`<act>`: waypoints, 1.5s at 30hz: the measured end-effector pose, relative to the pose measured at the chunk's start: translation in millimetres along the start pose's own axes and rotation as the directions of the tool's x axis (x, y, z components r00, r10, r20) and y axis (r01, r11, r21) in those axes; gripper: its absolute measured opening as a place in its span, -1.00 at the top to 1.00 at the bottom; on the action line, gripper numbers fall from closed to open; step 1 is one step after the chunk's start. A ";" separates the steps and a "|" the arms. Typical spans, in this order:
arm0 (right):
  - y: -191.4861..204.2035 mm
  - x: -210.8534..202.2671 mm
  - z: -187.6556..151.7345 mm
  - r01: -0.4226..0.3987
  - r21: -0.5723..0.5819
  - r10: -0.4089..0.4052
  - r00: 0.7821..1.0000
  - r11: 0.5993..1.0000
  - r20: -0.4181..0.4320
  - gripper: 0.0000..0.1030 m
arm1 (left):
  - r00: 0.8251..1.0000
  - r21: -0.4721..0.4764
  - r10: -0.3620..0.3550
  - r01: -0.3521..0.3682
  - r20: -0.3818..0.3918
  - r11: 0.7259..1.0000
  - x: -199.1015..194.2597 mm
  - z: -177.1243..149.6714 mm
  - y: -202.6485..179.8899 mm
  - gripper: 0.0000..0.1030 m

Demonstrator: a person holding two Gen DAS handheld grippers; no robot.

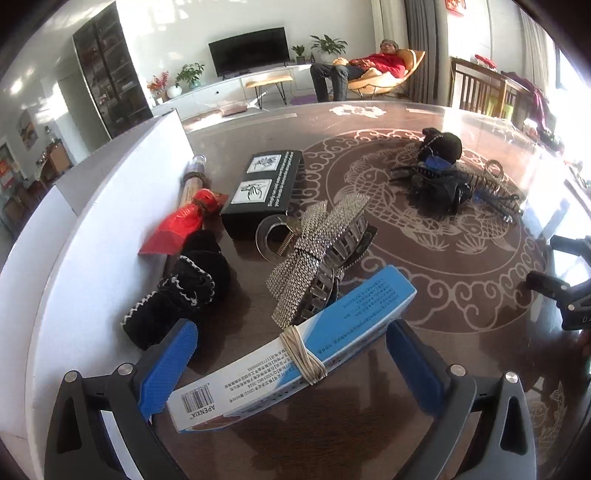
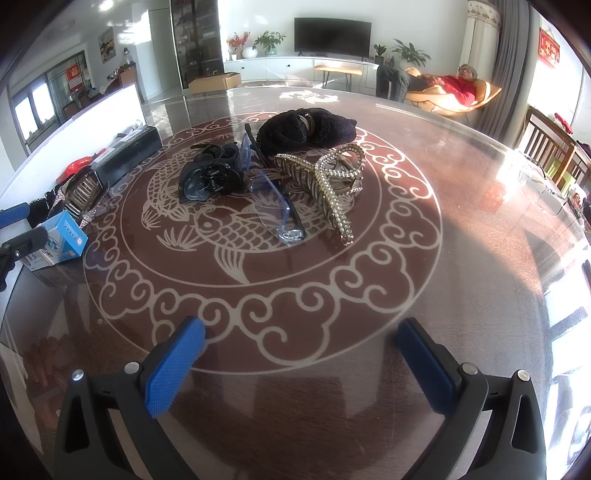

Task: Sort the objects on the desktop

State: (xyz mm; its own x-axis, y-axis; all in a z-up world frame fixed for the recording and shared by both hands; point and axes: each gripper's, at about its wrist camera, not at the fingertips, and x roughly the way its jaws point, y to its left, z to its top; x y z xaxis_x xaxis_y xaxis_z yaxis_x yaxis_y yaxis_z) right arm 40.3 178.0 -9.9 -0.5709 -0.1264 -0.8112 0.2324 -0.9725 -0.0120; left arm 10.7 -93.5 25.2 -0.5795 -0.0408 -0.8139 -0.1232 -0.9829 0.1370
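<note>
Left gripper (image 1: pixel 290 363) wide open, straddling a blue-and-white cardboard box bound with a rubber band (image 1: pixel 291 350); whether the blue pads (image 1: pixel 168 369) touch it, cannot tell. Just beyond, a rhinestone-covered silver hair claw (image 1: pixel 317 258) and black knitted cloth (image 1: pixel 184 288) on the glossy brown patterned surface (image 2: pixel 461 221). Right gripper (image 2: pixel 301 363) wide open, empty, near a far-centre pile: gold jewelled hair claw (image 2: pixel 332 184), blue-tinted glasses (image 2: pixel 273 206), black hair claw (image 2: pixel 208 177).

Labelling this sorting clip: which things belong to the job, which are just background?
Job:
blue-and-white box, between the open left tongs
rhinestone hair clip
black box
gold claw clip
glasses
right tongs, open

Background:
television
person in the lounge chair
</note>
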 end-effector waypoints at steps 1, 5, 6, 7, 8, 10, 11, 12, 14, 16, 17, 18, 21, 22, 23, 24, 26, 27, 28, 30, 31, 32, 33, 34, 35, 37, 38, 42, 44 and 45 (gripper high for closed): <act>0.0 0.0 0.0 0.000 0.000 0.000 1.000 1.000 0.000 -1.00 | 0.999 0.015 -0.032 0.032 -0.021 0.999 3.3 -3.9 -3.8 -1.00; 0.0 -0.2 0.1 0.000 0.000 0.000 1.000 1.000 0.000 -1.00 | 0.959 0.014 -0.277 0.278 -0.060 0.960 -11.4 -24.1 -16.3 -1.00; 0.0 0.1 0.0 0.000 0.000 0.000 1.000 1.000 0.000 -1.00 | 0.944 0.011 -0.324 0.325 -0.059 0.946 -16.8 -28.7 -18.1 -1.00; 0.0 0.0 0.0 0.000 0.000 0.000 1.000 1.000 0.000 -1.00 | 0.940 0.009 -0.336 0.337 -0.051 0.941 -22.4 -31.8 -19.1 -1.00; 0.0 0.0 0.0 0.000 0.000 0.000 1.000 1.000 0.000 -1.00 | 0.943 0.004 -0.331 0.332 -0.039 0.943 -26.4 -33.5 -18.3 -1.00; 0.1 0.1 0.0 0.000 0.000 0.000 1.000 1.000 0.000 -1.00 | 0.942 -0.019 -0.334 0.334 -0.023 0.942 -28.2 -33.3 -12.4 -1.00; 0.0 -0.1 0.1 0.000 0.000 0.000 1.000 1.000 0.000 -1.00 | 0.943 -0.031 -0.333 0.332 -0.018 0.943 -26.8 -32.9 -11.4 -1.00; 0.1 0.1 0.0 0.000 0.000 0.000 1.000 1.000 0.000 -1.00 | 0.947 -0.045 -0.319 0.318 -0.020 0.947 -23.2 -31.1 -8.0 -1.00; 0.0 0.0 0.0 0.000 0.000 0.000 1.000 1.000 0.000 -1.00 | 0.962 -0.077 -0.271 0.269 -0.023 0.960 -16.4 -25.9 -2.2 -1.00; 0.1 0.2 0.0 0.000 0.000 0.000 1.000 1.000 0.000 -1.00 | 0.973 -0.133 -0.230 0.225 -0.021 0.965 -11.9 -21.8 7.7 -1.00; 0.1 0.1 0.0 0.000 0.000 0.000 1.000 1.000 0.000 -1.00 | 0.975 -0.164 -0.220 0.217 -0.003 0.962 -14.7 -20.9 12.2 -1.00; 0.0 0.1 0.0 0.000 0.000 0.000 1.000 1.000 0.000 -1.00 | 0.980 -0.192 -0.201 0.199 0.012 0.961 -19.0 -20.6 18.8 -1.00; 0.1 0.1 0.0 0.000 0.000 0.000 1.000 1.000 0.000 -1.00 | 0.997 -0.223 -0.079 0.081 0.017 0.971 -32.5 -18.4 29.8 -1.00; 0.1 0.2 0.0 0.000 0.000 0.000 1.000 1.000 0.000 -1.00 | 0.999 -0.216 -0.040 0.042 0.011 0.975 -35.5 -17.8 31.1 -1.00; 0.1 0.1 0.0 0.000 0.000 0.000 1.000 1.000 0.000 -1.00 | 1.000 -0.203 -0.007 0.006 -0.002 0.979 -36.6 -17.4 31.5 -1.00; 0.1 0.2 0.0 0.000 0.000 0.000 1.000 1.000 0.000 -1.00 | 1.000 -0.186 -0.001 -0.002 -0.018 0.983 -36.2 -17.4 30.3 -1.00; 0.1 0.1 0.0 0.000 0.000 0.000 1.000 1.000 0.000 -1.00 | 1.000 -0.170 0.007 -0.009 -0.012 0.985 -39.9 -18.6 27.2 -1.00; 0.1 0.1 0.0 0.000 0.000 0.000 1.000 1.000 0.000 -1.00 | 0.999 -0.168 -0.031 0.033 0.014 0.985 -44.6 -20.0 24.4 -1.00; 0.1 0.2 -0.1 0.000 0.000 0.000 1.000 1.000 0.000 -1.00 | 0.995 -0.164 -0.088 0.094 0.040 0.982 -48.8 -20.5 20.7 -1.00; 0.1 0.2 0.0 0.000 0.000 0.000 1.000 1.000 0.000 -1.00 | 0.992 -0.145 -0.124 0.125 0.018 0.981 -45.7 -19.5 9.2 -1.00; 0.1 0.3 -0.1 0.000 0.000 0.000 1.000 1.000 0.000 -1.00 | 0.993 -0.129 -0.121 0.120 -0.002 0.984 -40.1 -19.1 2.8 -1.00; 0.1 0.1 0.0 0.000 0.000 0.000 1.000 1.000 0.000 -1.00 | 0.993 -0.111 -0.116 0.114 -0.013 0.987 -35.0 -19.7 -2.5 -1.00; 0.1 0.3 -0.1 0.000 0.000 0.000 1.000 1.000 0.000 -1.00 | 0.994 -0.095 -0.107 0.104 -0.022 0.990 -30.1 -21.2 -7.4 -1.00; 0.1 0.2 0.0 0.000 0.000 0.000 1.000 1.000 0.000 -1.00 | 0.995 -0.087 -0.100 0.097 -0.029 0.991 -25.4 -22.3 -11.2 -1.00; 0.1 0.2 0.0 0.000 0.000 0.000 1.000 1.000 0.000 -1.00 | 0.994 -0.084 -0.103 0.100 -0.034 0.991 -21.3 -23.1 -14.1 -1.00; 0.2 0.3 -0.1 0.001 0.000 -0.001 1.000 1.000 0.000 -1.00 | 0.993 -0.085 -0.115 0.111 -0.041 0.990 -14.3 -24.6 -19.1 -1.00; 0.1 0.3 0.0 0.000 0.000 0.000 1.000 1.000 0.000 -1.00 | 0.993 -0.085 -0.113 0.109 -0.045 0.990 -10.7 -25.5 -21.2 -1.00; 0.2 0.4 -0.1 0.000 0.000 0.000 1.000 1.000 0.000 -1.00 | 0.991 -0.084 -0.121 0.116 -0.060 0.990 1.4 -29.5 -26.1 -1.00; 0.2 0.3 0.0 0.000 0.000 0.000 1.000 1.000 0.000 -1.00 | 0.993 -0.072 -0.114 0.111 -0.036 0.991 0.6 -30.8 -28.1 -1.00; 0.2 0.4 -0.1 0.000 0.000 0.000 1.000 1.000 0.000 -1.00 | 0.993 -0.071 -0.115 0.112 -0.033 0.991 1.2 -30.7 -28.1 -1.00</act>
State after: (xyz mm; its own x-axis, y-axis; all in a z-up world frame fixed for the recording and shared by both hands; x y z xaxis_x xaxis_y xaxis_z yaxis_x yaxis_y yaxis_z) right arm 40.2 177.8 -10.3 -0.5709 -0.1266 -0.8112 0.2325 -0.9725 -0.0119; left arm 38.2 -71.5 3.0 -0.5349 0.0662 -0.8423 -0.1297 -0.9915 0.0045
